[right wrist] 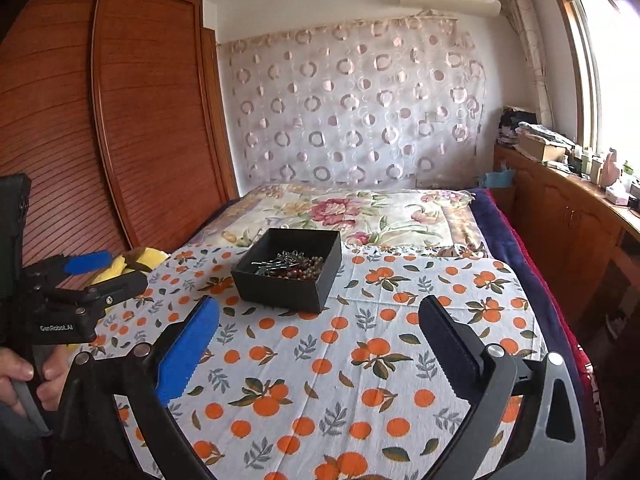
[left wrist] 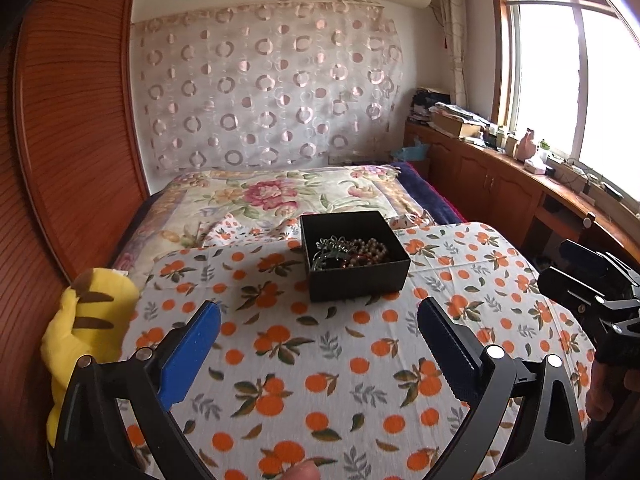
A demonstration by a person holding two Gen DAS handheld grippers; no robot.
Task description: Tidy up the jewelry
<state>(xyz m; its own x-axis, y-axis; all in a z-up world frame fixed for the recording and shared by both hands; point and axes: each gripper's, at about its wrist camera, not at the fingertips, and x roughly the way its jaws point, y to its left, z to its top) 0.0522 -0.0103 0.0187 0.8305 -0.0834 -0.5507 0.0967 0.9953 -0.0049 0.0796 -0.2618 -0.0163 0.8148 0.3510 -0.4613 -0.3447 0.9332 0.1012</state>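
Wooden wardrobe [left wrist: 72, 128] off to my left, yellow plush toy [left wrist: 86, 336] beside my left hand-held gripper [left wrist: 320, 316], orange-print tabletop [left wrist: 320, 380] beneath both. Left hand-held gripper hangs released, tilted down, nothing between its pads. Ahead of it sits the black box [left wrist: 354, 256] with the jewelry [left wrist: 352, 250] piled inside. My right hand-held gripper [right wrist: 320, 316] gapes empty too, box ahead-left. Bed [right wrist: 360, 212] beyond, window [right wrist: 600, 80] right.
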